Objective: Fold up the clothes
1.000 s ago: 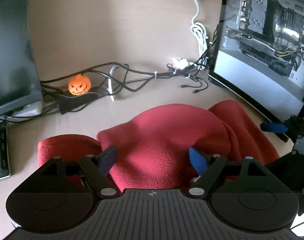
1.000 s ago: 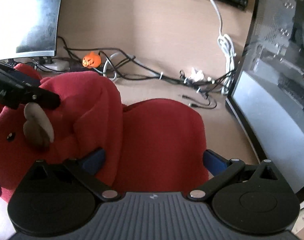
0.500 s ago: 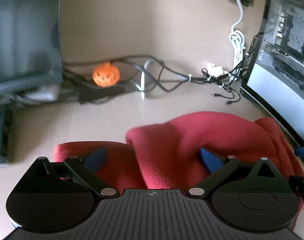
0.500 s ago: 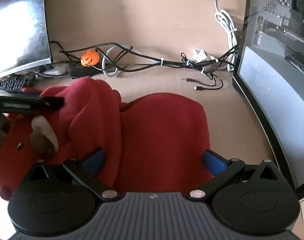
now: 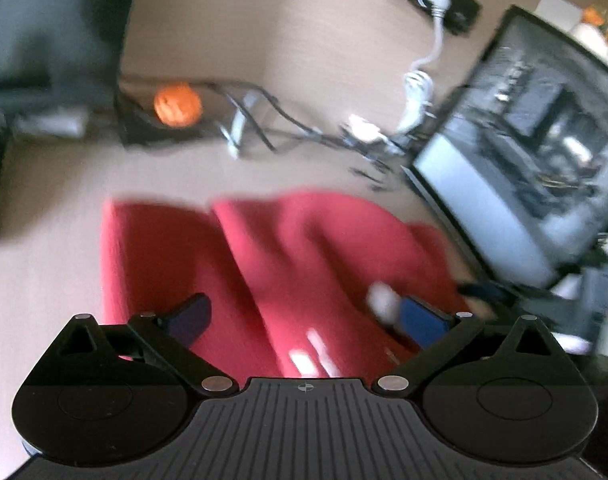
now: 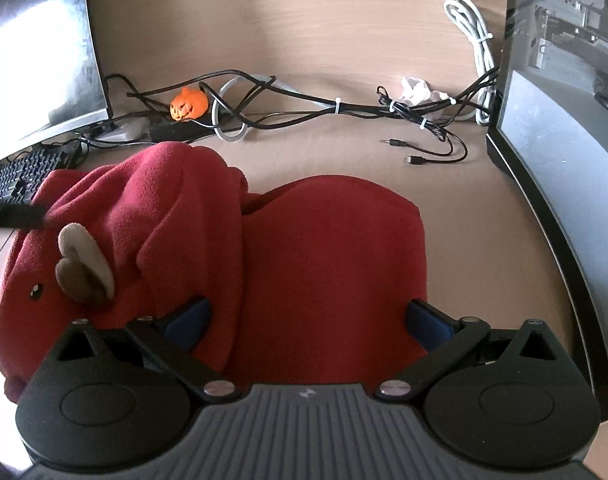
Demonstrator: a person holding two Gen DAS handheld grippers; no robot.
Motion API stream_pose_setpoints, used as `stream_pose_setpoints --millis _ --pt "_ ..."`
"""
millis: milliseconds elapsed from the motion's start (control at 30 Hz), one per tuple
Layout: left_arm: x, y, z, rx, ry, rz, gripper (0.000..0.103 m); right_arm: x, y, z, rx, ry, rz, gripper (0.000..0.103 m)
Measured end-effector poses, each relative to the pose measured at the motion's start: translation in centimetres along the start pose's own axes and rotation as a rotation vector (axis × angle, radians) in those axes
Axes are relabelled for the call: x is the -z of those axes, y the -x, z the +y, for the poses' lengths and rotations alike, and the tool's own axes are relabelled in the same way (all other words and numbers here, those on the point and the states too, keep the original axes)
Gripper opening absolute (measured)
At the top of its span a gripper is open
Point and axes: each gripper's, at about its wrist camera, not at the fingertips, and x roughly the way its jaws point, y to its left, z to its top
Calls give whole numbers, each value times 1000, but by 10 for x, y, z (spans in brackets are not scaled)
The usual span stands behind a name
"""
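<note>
Red fleece garment (image 6: 327, 264) lies bunched, lower-centre of frame, on desk (image 6: 343, 40). Left gripper (image 5: 304, 316) & right gripper (image 6: 304, 316): jaws apart, nothing clamped. Risk, imo: hood slumps, fold undone; cables (image 6: 343, 108) close behind could snag.

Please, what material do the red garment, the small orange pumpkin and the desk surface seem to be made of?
The red garment looks like fleece: matte, with a fuzzy, nubby pile and soft rounded folds. The orange pumpkin seems to be hard plastic or resin, smooth, with a carved-looking dark face; which of the two I cannot tell. The desk appears to be light wood-look laminate, with fine straight grain lines and a low sheen.
</note>
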Motion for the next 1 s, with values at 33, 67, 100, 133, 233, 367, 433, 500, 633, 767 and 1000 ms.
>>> stream_pose_setpoints --millis 33,67,100,133,233,367,433,500,633,767,1000 --pt "6 4 1 18 29 15 103 0 1 0 1 2 -5 103" --pt "11 4 1 16 45 25 103 -4 6 0 8 8 -14 103" --pt "15 5 2 13 58 35 103 -9 15 0 14 6 -48 103" --pt "18 2 2 5 52 41 103 -14 25 0 20 3 -85 103" --pt "22 -3 1 -9 38 39 102 -29 53 -7 -47 -95 -199 103" --pt "17 -7 -1 -12 13 14 102 -40 43 -13 -228 -240 -194 103" --pt "13 -8 -2 -12 -1 -1 102 -40 27 -10 -283 -262 -163 97" --pt "9 -9 0 -3 3 -15 102 -36 12 -5 -299 -255 -115 83" --pt "9 -14 1 1 11 -21 101 -24 -4 0 -293 -266 -77 71" --pt "12 -19 1 19 9 -10 68 -21 -5 0 -342 -298 -68 61" --pt "-3 -12 -7 109 -18 -23 49 -24 10 8 -420 -296 -81 52"
